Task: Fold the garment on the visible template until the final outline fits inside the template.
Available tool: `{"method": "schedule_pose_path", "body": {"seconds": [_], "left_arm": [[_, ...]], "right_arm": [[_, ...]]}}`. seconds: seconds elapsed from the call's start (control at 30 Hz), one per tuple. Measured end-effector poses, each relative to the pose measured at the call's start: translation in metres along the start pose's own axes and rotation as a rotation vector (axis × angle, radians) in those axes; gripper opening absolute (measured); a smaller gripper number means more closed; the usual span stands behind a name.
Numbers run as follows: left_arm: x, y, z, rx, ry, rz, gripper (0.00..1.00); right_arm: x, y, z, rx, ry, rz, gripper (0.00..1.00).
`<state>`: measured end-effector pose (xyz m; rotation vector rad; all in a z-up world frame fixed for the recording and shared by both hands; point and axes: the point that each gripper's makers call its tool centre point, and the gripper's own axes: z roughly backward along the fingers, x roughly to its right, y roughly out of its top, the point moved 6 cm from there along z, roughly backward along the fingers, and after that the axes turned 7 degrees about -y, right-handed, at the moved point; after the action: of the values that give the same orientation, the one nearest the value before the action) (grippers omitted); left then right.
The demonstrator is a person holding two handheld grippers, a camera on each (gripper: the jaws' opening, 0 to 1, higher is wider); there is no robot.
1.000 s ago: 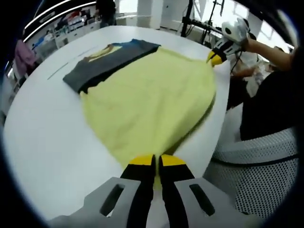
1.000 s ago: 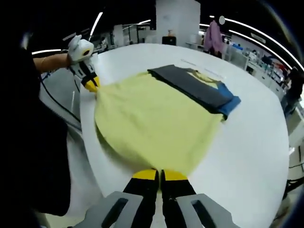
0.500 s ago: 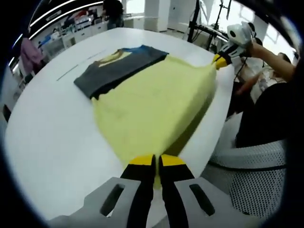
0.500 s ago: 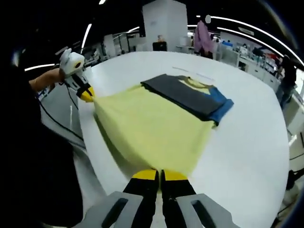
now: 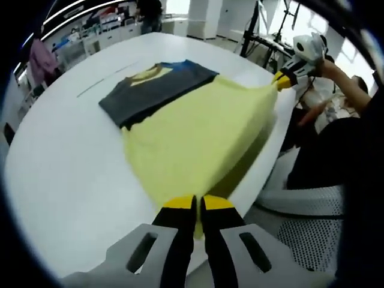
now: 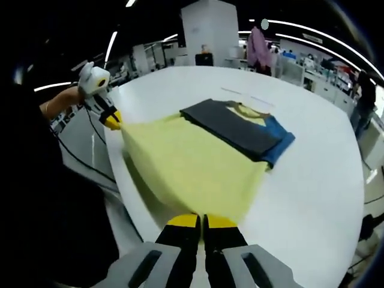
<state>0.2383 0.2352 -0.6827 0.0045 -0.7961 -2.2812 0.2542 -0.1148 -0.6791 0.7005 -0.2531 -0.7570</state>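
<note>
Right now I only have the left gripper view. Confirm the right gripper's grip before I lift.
Observer: In the right gripper view, the right gripper has its jaws shut on the hem of the yellow shirt.
Operator: Report anything hanging near my left gripper.
Observer: A thin dark cable runs below the left gripper, beside the edge of the white table.

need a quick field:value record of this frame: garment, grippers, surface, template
garment: yellow shirt, grey and blue at the far end, hem edge lifted off the surface
left gripper: shut on the hem at one corner
right gripper: shut on the hem at the other corner
table: white, round
template: thin line marks beyond the collar end; full outline cannot be made out
fold state: not yet folded over
</note>
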Motion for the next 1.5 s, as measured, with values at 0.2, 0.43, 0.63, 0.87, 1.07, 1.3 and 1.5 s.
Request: {"method": "schedule_pose_path", "body": {"seconds": [0.2,0.43,0.63,0.87,1.07,1.3,1.5], "left_arm": [[0.003,0.001,0.007,-0.015,-0.013,0.006,0.01],[0.005,0.001,0.015,-0.035,-0.023,0.005,0.01],[0.011,0.003,0.023,-0.052,-0.045,0.000,0.01],[0.015,0.004,0.030,-0.069,-0.051,-0.003,0.01],[0.021,0.009,0.040,-0.072,-0.054,-0.016,0.01],[0.022,0.017,0.047,-0.069,-0.045,-0.040,0.01],[0.016,0.023,0.043,-0.061,-0.028,-0.047,0.01]], "right_arm": [[-0.003,0.003,0.007,-0.021,0.015,-0.030,0.00],[-0.009,0.010,0.014,-0.013,0.043,-0.009,0.00],[-0.012,0.014,0.022,-0.021,0.049,0.005,0.00],[-0.016,0.020,0.030,-0.034,0.058,0.038,0.00],[-0.016,0.026,0.037,-0.045,0.057,0.053,0.00],[-0.015,0.034,0.042,-0.044,0.050,0.075,0.00],[-0.010,0.037,0.038,-0.051,0.040,0.070,0.00]]}}
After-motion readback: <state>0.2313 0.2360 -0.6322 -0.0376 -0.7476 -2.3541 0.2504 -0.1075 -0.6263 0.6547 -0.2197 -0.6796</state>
